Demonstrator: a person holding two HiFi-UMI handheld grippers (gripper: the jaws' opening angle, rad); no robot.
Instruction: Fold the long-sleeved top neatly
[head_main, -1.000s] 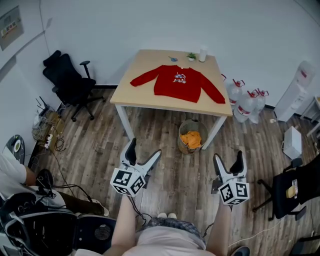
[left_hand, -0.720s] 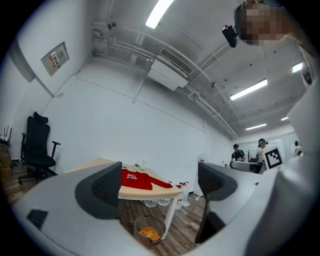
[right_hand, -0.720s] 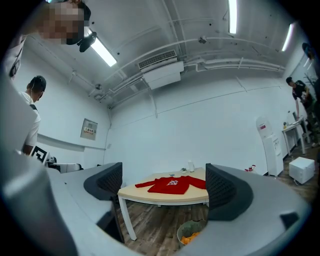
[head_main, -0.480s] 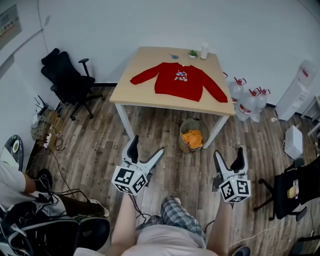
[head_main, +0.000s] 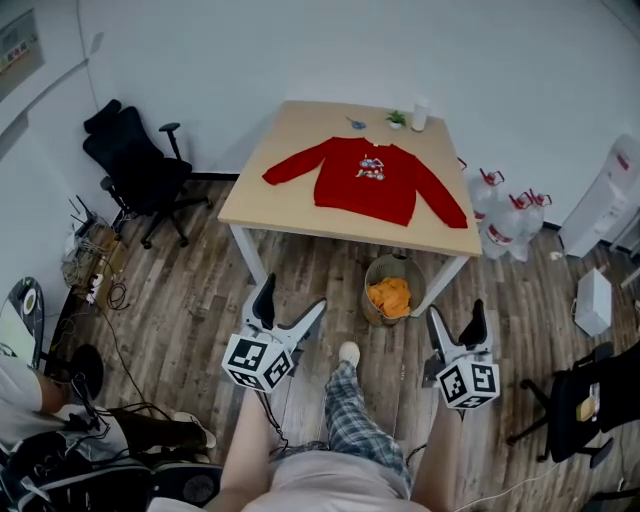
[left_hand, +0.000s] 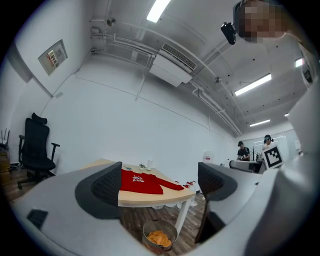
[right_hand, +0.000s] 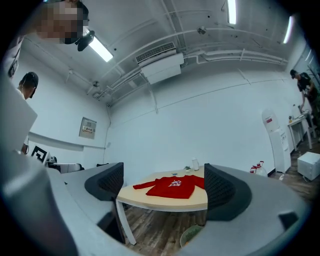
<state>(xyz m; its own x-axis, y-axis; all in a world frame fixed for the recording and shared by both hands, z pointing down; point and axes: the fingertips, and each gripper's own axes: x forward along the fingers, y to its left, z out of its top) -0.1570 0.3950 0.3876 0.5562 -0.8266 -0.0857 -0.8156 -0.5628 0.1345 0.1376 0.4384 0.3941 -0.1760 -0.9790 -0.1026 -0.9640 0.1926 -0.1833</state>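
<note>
A red long-sleeved top (head_main: 366, 178) lies spread flat, sleeves out to both sides, on a light wooden table (head_main: 262, 193) across the room. The same top (left_hand: 140, 181) shows small in the left gripper view and again (right_hand: 172, 187) in the right gripper view. My left gripper (head_main: 290, 310) is held open well short of the table, over the floor, with nothing between its jaws. My right gripper (head_main: 455, 325) is open too and empty, level with the left one.
A wastebasket (head_main: 391, 289) with orange contents stands under the table's near edge. A black office chair (head_main: 135, 165) is at the left, water bottles (head_main: 505, 215) at the table's right. A small plant (head_main: 397, 118) and white cup (head_main: 420, 113) sit at the table's far edge. Cables (head_main: 95, 270) lie at left.
The person has stepped forward, one leg now out in front. The table and wastebasket appear slightly nearer. Both grippers stay open and empty.
</note>
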